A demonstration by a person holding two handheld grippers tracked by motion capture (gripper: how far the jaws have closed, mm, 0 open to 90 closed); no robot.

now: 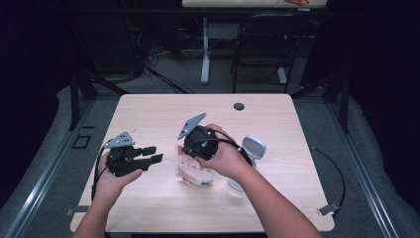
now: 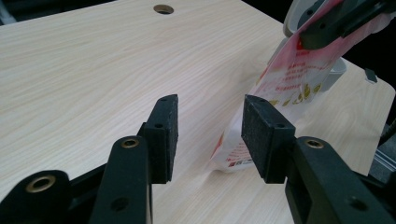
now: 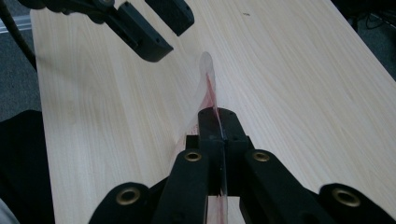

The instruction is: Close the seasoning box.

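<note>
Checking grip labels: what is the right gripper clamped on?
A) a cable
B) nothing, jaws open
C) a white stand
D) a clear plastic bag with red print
D: in the right gripper view, the right gripper has its jaws pressed together on the edge of the plastic bag.

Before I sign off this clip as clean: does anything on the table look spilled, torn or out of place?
Nothing stands out. The right gripper is shut on the top edge of the red-and-white pouch, which hangs upright with its bottom on the table. The left gripper is open beside it, touching nothing. No spill or tear shows.
</note>
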